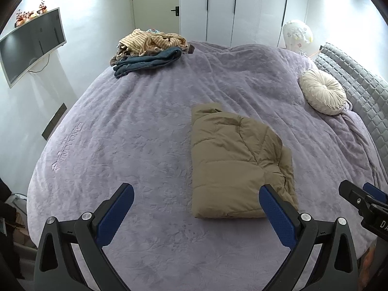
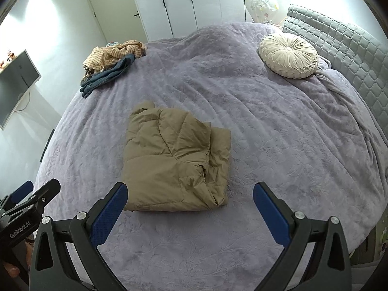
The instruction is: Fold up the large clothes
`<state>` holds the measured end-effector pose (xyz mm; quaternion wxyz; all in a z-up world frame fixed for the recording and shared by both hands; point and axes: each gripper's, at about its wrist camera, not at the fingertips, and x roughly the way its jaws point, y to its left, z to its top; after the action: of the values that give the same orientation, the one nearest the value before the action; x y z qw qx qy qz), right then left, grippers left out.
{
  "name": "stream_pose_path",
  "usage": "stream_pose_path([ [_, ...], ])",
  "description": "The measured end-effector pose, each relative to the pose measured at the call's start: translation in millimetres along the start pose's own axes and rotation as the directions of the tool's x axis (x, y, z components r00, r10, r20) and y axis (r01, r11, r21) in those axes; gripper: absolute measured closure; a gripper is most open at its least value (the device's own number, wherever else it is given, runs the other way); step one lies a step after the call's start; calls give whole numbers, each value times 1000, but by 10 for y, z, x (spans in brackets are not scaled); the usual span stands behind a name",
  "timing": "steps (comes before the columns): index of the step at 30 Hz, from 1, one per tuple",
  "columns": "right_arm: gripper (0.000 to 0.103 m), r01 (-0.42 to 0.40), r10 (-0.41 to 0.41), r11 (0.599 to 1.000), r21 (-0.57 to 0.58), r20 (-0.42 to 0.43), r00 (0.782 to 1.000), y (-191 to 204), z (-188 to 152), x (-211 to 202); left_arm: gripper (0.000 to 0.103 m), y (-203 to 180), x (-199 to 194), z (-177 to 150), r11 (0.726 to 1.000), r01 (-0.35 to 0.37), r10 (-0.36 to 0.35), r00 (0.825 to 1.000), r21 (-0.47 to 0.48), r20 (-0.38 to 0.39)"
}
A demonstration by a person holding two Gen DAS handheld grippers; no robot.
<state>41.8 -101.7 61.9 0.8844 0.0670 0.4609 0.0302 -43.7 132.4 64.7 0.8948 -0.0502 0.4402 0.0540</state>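
Note:
A tan puffer jacket [image 1: 238,162] lies folded into a compact rectangle on the purple bed cover [image 1: 135,126]; it also shows in the right wrist view [image 2: 174,160]. My left gripper [image 1: 196,189] is open and empty, held above the bed with its right finger over the jacket's near corner. My right gripper [image 2: 190,189] is open and empty, above the jacket's near edge. The right gripper also shows at the right edge of the left wrist view [image 1: 363,198], and the left gripper shows at the left edge of the right wrist view [image 2: 31,196].
A pile of unfolded clothes [image 1: 150,48], striped tan fabric over dark blue denim, sits at the far left of the bed. A round cream cushion [image 1: 322,91] lies by the grey quilted headboard [image 1: 359,84]. A wall monitor [image 1: 29,46] hangs left; white wardrobe doors [image 1: 232,7] stand behind.

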Motion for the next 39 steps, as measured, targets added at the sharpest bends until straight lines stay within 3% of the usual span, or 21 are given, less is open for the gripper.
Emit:
stream_pose_path([
  [39,0,1,-1,1000,-5,1,1000,63,18,-38,0,-13,-60,-13,1000,5,-5,1000,-5,-1],
])
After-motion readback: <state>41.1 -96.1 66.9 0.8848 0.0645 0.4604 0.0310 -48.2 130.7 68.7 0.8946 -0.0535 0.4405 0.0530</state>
